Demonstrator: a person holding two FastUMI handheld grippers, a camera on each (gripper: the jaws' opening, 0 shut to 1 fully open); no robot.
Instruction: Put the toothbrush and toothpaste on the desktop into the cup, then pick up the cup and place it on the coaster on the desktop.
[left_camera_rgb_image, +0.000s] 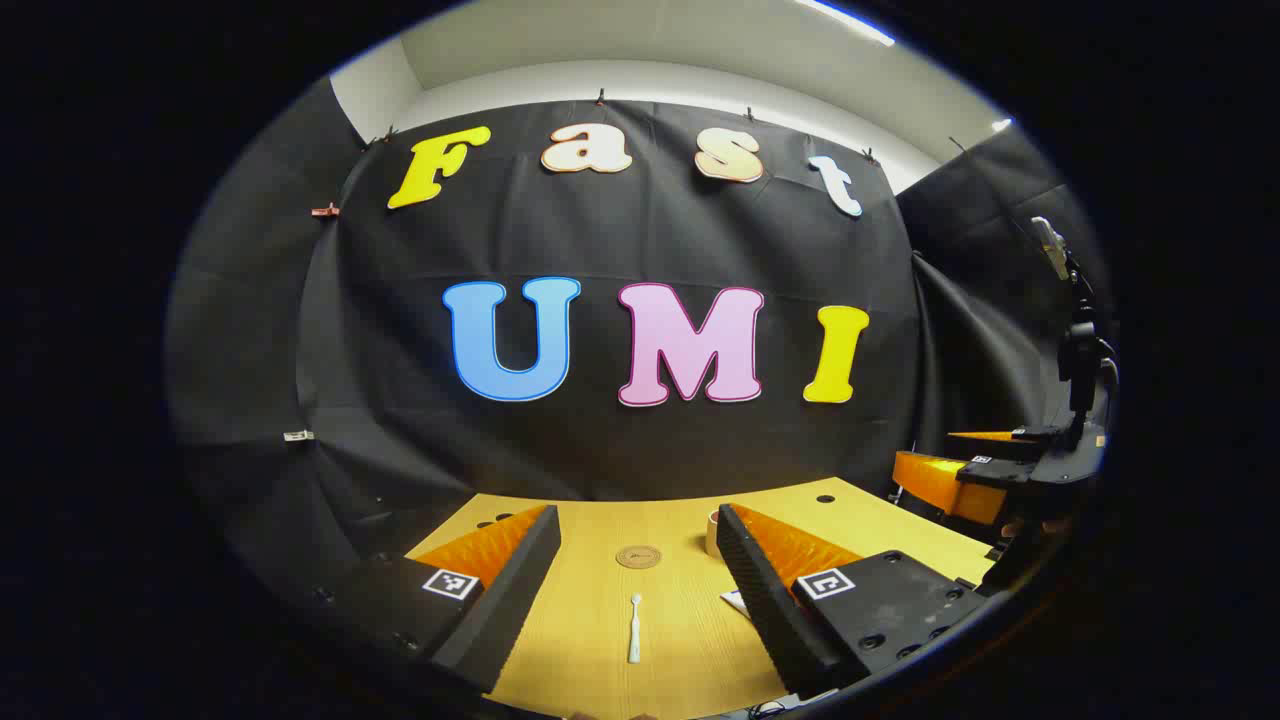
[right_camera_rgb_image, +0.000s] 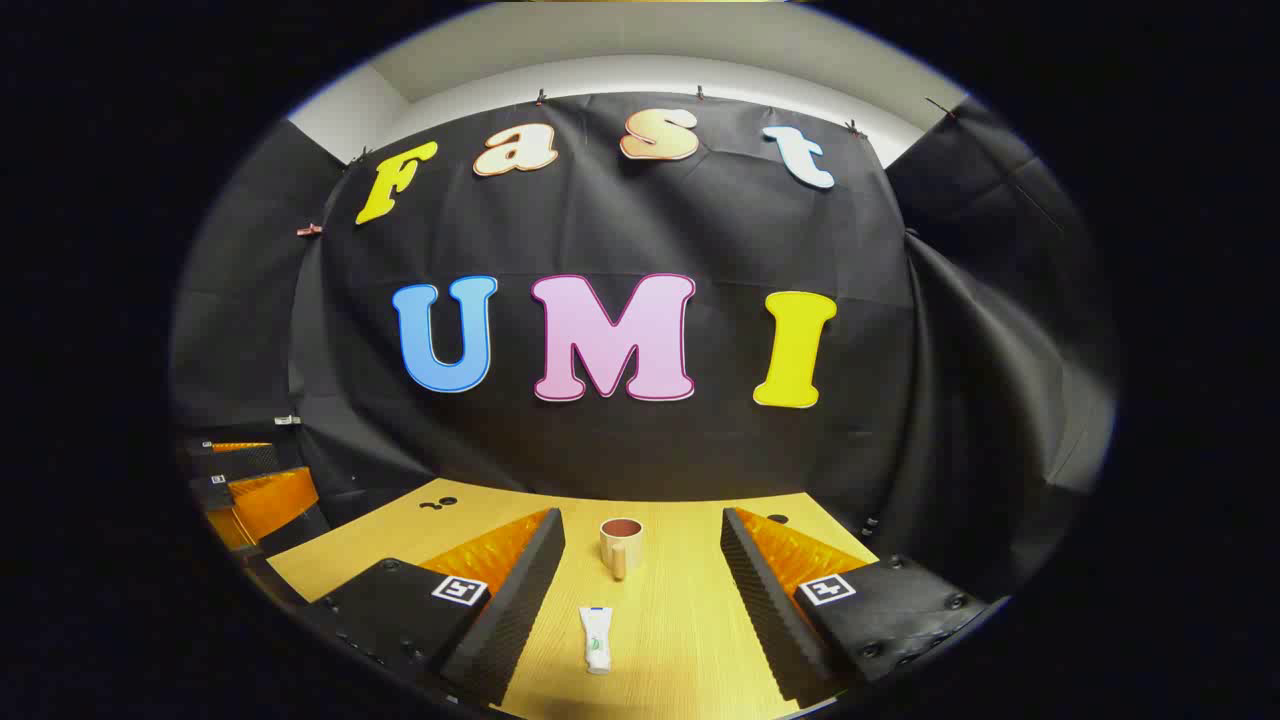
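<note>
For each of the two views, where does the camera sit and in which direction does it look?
Left gripper view: rides on the left gripper, facing forward over the desk at the toothbrush and coaster; its own two open fingers show below, the right gripper farther right.
Right gripper view: rides on the right gripper, facing the toothpaste and cup; own open fingers below, left gripper at far left.
Shared: the desk, the booth wall, and each other's gripper.

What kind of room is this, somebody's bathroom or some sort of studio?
Probably a small recording booth, not a bathroom: black cloth hangs as walls around a bare wooden desktop, where a toothpaste tube, cup and toothbrush lie like props.
</note>
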